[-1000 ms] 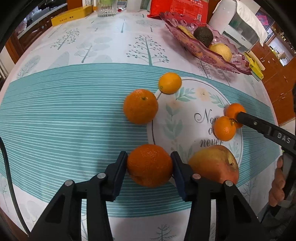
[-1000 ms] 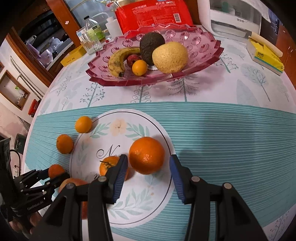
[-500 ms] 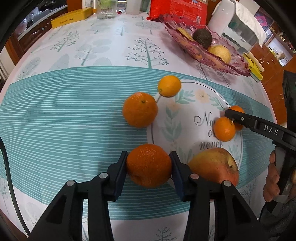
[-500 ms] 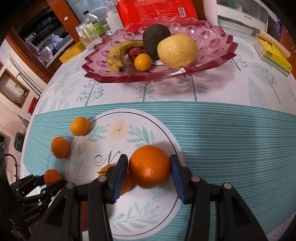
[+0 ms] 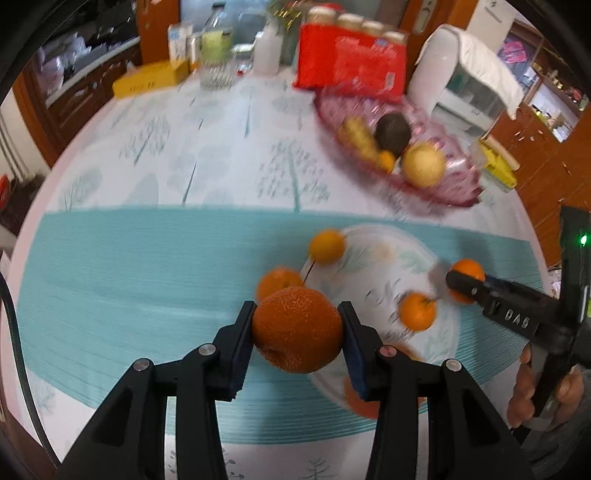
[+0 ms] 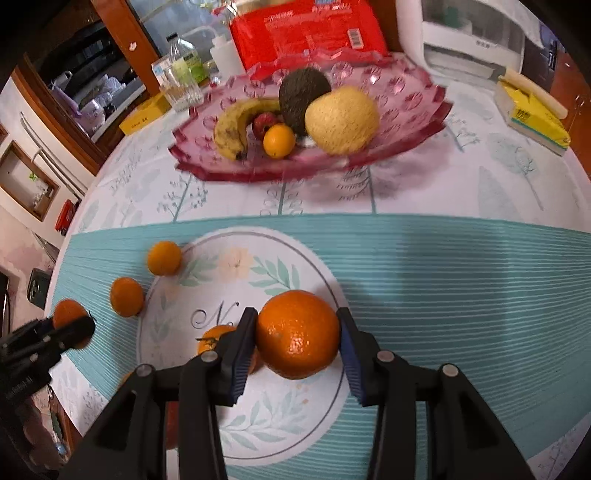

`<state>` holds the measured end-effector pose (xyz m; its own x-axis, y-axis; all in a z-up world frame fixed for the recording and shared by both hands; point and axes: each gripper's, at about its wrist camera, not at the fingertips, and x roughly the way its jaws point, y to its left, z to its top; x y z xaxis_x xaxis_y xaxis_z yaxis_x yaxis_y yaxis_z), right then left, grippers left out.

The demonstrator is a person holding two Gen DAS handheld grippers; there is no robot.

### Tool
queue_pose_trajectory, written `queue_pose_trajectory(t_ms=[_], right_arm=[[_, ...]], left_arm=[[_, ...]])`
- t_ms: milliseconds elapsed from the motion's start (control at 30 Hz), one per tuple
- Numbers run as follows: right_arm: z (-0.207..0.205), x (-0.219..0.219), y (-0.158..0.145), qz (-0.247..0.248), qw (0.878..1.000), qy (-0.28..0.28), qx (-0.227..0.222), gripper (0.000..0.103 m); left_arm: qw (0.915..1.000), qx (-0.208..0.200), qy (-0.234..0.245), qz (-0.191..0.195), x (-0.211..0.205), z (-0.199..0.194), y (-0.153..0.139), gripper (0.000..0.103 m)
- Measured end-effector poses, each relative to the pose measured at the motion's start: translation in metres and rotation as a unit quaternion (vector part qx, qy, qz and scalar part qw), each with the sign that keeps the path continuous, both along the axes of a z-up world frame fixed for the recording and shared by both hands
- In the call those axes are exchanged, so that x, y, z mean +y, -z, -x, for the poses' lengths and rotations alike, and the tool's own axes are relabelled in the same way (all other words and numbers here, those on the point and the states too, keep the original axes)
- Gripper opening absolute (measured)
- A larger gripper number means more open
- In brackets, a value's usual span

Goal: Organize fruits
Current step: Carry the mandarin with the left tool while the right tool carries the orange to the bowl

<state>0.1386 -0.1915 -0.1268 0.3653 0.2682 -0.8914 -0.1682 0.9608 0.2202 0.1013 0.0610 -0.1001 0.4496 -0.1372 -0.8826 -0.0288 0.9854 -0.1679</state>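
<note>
My left gripper is shut on a rough-skinned orange and holds it above the teal cloth. My right gripper is shut on a smooth orange, lifted just over the round white print; both show in the left wrist view too. Loose on the cloth are a small tangerine beside the right gripper's left finger, a mandarin, another orange and a reddish apple, mostly hidden. The pink glass fruit dish at the back holds a banana, avocado, pear and a small citrus.
A red package, bottles and a glass stand behind the dish. A yellow box lies at the right and a white appliance at the back right. The table edge curves down on the left.
Both grippers have lifted their oranges off the cloth and tilted up toward the dish. The right gripper closed on its orange a moment earlier.
</note>
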Motion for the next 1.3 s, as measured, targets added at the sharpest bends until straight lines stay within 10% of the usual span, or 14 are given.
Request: queue_pose_trajectory(t_ms=[633, 1300], right_arm=[[-0.053, 0.001, -0.136, 0.015, 0.990, 0.027, -0.141, 0.043], [-0.112, 0.019, -0.050, 0.035, 0.997, 0.045, -0.056, 0.043]], left_arm=[[0.9871, -0.099, 0.078, -0.099, -0.060, -0.132, -0.153, 0.043], [0.9871, 0.004, 0.118, -0.108, -0.093, -0.228, -0.023, 0.043]])
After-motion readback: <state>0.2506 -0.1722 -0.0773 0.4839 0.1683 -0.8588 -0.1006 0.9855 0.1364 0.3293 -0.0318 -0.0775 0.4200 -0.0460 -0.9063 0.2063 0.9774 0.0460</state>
